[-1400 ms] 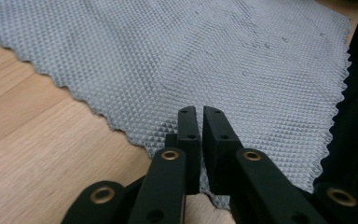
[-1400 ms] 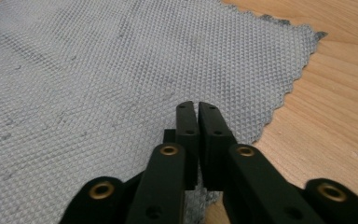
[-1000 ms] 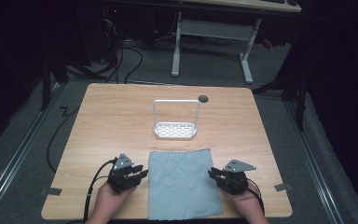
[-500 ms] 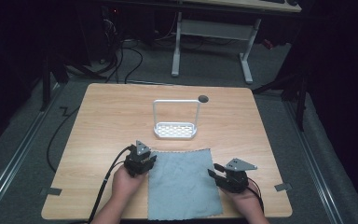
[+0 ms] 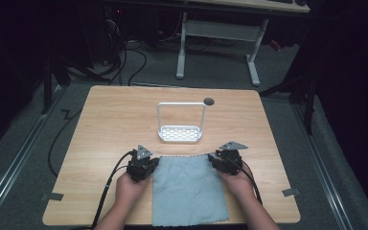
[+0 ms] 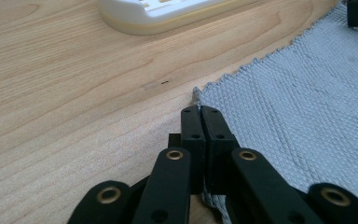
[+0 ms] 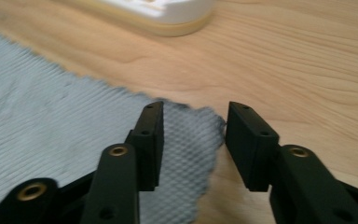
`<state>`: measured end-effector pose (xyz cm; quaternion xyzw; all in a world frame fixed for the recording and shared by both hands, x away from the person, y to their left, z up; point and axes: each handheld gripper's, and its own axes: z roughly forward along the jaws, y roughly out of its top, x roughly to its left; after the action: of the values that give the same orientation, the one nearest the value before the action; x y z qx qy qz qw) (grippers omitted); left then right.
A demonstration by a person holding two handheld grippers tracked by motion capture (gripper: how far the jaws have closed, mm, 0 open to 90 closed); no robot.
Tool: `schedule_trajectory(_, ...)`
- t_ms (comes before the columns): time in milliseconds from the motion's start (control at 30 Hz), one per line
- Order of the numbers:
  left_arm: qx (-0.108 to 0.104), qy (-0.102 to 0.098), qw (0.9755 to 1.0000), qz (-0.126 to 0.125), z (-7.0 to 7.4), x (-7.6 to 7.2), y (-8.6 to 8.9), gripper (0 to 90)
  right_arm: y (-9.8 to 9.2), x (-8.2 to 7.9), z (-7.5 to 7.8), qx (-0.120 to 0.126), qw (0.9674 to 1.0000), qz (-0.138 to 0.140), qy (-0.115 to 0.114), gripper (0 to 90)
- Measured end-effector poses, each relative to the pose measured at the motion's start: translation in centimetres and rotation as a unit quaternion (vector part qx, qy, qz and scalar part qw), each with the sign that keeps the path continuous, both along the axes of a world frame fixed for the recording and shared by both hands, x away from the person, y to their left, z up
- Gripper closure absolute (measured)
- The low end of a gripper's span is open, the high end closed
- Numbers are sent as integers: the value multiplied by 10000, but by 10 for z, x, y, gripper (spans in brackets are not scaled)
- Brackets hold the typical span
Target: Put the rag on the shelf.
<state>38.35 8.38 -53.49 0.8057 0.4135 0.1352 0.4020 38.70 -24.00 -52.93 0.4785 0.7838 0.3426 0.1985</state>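
**Caller:** Left gripper (image 5: 143, 165) first, down by the near edge of the table (image 5: 100, 120), a little left of centre. From its own camera the black jaws are pressed flat together, and the far left corner of the grey cloth (image 6: 307, 107) runs in between them, so that is a clamp on the cloth. Fabric shows bunched under the linkage too.

**Partner:** And the left hand (image 5: 130, 187) wraps the body from behind, cable trailing off toward the near left corner.

**Caller:** Moving across: the grey cloth (image 5: 188, 189) lies flat on the wood, reaching from mid-table to the near edge, right between the two tools. Beyond it, near the middle of the table, sits a white rack (image 5: 180, 125) with a tall hoop handle, well clear of the cloth's far edge.

**Partner:** Right side?

**Caller:** Right gripper (image 7: 193, 140) has its jaws spread apart, straddling the cloth's far right corner, with fabric lying in the gap and nothing pinched. Right hand (image 5: 237, 179) is behind it.
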Motion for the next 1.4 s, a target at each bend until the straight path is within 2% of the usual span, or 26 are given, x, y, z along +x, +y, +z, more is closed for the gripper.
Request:
schedule_trajectory(33,4,-6,10000,-3,0,0,0,891,5,-3,0,-155,9998,68,-61,702)
schedule_trajectory(133,-1,5,10000,-14,0,0,0,893,10,-9,0,-178,9996,184,-131,864)
schedule_trajectory(167,-16,17,10000,-12,0,0,1,895,11,-10,0,-163,9996,186,-119,879)
schedule_trajectory(233,-20,-3,10000,-6,0,-1,1,898,12,-11,0,-185,9994,229,-157,885)
schedule_trajectory(333,-151,-77,9999,-3,2,-3,4,898,10,-14,3,48,9994,218,-259,885)
schedule_trajectory(467,-347,-163,9993,-11,5,-6,8,898,8,-19,9,193,9987,253,-400,885)
schedule_trajectory(533,-425,-286,9987,-12,7,-8,9,898,7,-22,12,300,9981,266,-474,885)
schedule_trajectory(633,-582,-367,9976,1,12,-11,12,898,7,-27,17,501,9969,227,-564,886)
schedule_trajectory(900,-873,-689,9938,66,31,-20,19,897,3,-36,31,761,9941,155,-761,888)
schedule_trajectory(1067,-1003,-963,9902,101,42,-27,23,897,2,-43,42,855,9899,204,-1115,889)
schedule_trajectory(1400,-1334,-1651,9772,93,72,-42,29,898,-2,-58,68,1031,9779,225,-1806,890)
